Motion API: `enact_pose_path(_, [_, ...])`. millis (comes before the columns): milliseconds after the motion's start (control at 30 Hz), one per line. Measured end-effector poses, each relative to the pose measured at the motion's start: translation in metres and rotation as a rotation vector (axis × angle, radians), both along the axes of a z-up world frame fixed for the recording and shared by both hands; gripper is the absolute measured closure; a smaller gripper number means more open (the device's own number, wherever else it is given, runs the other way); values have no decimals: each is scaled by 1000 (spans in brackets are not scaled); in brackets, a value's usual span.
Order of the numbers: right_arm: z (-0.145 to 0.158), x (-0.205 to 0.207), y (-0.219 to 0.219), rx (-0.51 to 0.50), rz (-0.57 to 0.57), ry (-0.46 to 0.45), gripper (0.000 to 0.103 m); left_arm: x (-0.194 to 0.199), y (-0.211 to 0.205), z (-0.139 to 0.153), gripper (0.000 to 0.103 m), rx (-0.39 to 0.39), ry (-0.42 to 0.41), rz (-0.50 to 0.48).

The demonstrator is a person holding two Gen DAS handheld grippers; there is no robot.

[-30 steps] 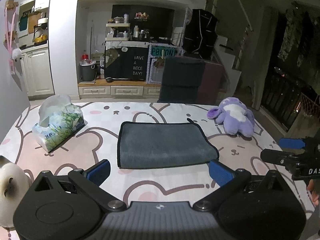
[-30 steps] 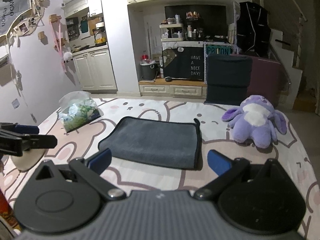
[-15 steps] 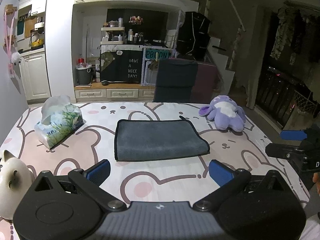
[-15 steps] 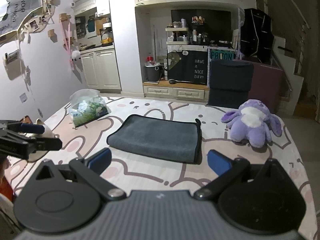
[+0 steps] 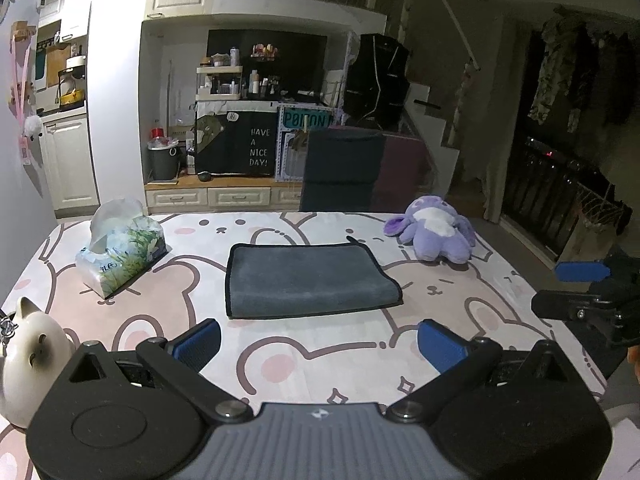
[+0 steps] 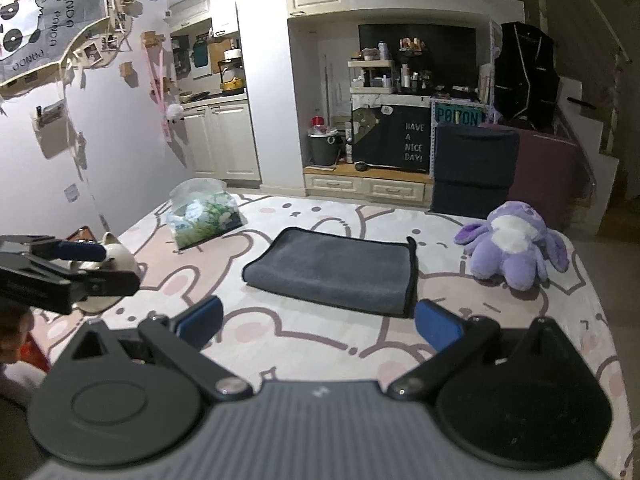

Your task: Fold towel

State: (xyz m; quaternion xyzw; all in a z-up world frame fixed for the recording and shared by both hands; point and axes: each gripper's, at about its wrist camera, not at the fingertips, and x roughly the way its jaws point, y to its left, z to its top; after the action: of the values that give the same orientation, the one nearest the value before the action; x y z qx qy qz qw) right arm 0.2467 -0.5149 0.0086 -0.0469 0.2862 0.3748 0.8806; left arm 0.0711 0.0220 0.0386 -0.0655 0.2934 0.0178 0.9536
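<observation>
While the grey towel point(image 5: 308, 278) lies folded flat on the pink rabbit-print tablecloth point(image 5: 320, 352), neither claw is touching it. It sits straight ahead of the left claw point(image 5: 318, 342), well beyond the blue fingertips point(image 5: 200, 340), with its black-trimmed edges showing along the far and left sides. From the right claw point(image 6: 318, 326) it also lies ahead, just past the tips and a little toward the centre, one dark corner flipped up at its far right.

Both claws are spread wide with nothing between their fingers. The left one hangs above the near part of the cloth; seen from the right wrist, it shows as a dark bar with a blue pad at the far left edge. The right one appears in the left wrist view at the far right edge, off the table's side, blue pad uppermost.

Ahead and to the left of the left claw stands a soft tissue pack point(image 5: 120, 254) with a leafy print, clear of the towel. Closer in on that same side, right beside the left claw's body, sits a cream cat-shaped figurine point(image 5: 30, 356). Ahead and to the right of both claws, a purple plush toy point(image 6: 514, 246) slumps near the table's far corner, apart from the towel. Beyond the table stands a dark chair back point(image 5: 340, 174).
</observation>
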Motion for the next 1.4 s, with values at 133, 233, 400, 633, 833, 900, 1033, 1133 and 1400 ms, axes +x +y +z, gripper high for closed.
enact_pose_path(133, [2,-10,-4,6,3,13,0,-8,-1,-1,0,-9,4,-2])
enact_pose_path(233, [3,-19,-8,7,9,18,0,-13,-2,-2,0,-7,11,-6])
enact_pose_path(400, [-2,-29,-13,7,-3,26,0,-22,-4,-7,0,-20,17,-29])
enact_pose_path(633, [-14,-42,-19,18,-11,54,0,-35,-6,-16,0,-20,31,-35])
enact_pose_path(833, [-26,-48,-20,14,-12,64,0,-41,-7,-22,0,-17,48,-43])
enact_pose_path(900, [-29,-49,-19,12,-14,65,0,-42,-8,-24,0,-13,56,-46])
enact_pose_path(1033, [-31,-52,-21,20,-16,59,0,-46,-10,-29,0,-11,71,-53])
enact_pose_path(1133, [-32,-53,-23,24,-21,51,0,-49,-12,-30,0,-9,65,-59])
enact_pose_path(1400, [-34,-58,-23,5,-8,47,0,-53,-15,-34,0,-15,68,-72])
